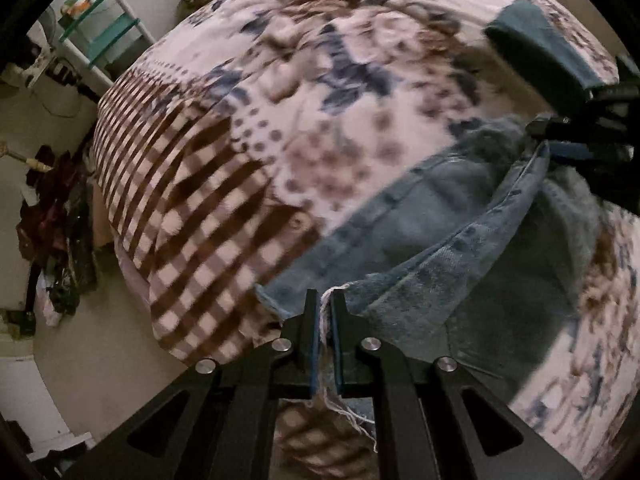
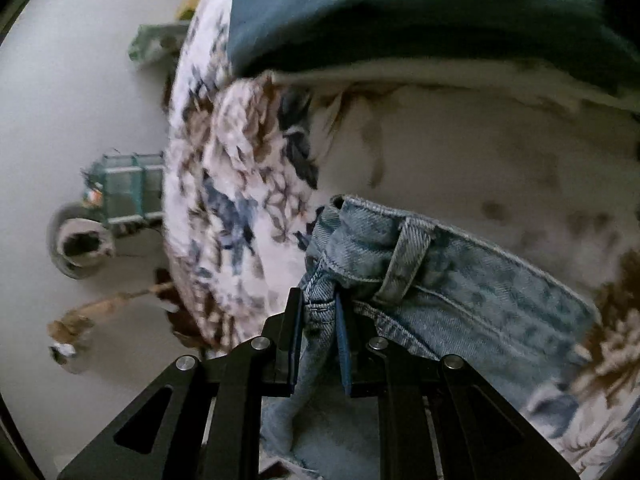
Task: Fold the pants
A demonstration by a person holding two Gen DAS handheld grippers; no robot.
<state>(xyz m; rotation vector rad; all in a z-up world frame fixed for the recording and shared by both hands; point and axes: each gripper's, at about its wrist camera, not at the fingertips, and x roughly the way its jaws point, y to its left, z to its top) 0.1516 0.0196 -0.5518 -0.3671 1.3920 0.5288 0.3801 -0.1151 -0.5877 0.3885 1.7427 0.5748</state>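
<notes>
Both grippers are clamped on the jeans [image 1: 420,216]: left gripper [image 1: 325,300] on a frayed hem, right gripper [image 2: 318,300] at the waistband. Ahead of them spreads a floral bedspread [image 1: 320,80]; a green shelf [image 1: 108,28] stands beyond.

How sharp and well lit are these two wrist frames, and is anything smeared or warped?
Left wrist view: the patterned bedspread is motion-smeared, the jeans soft, the left gripper crisp; light is dim. Right wrist view: the right gripper and the belt loop are fairly sharp, the teal pillow and background are blurred. Both show fisheye bending and dark corners.
</notes>
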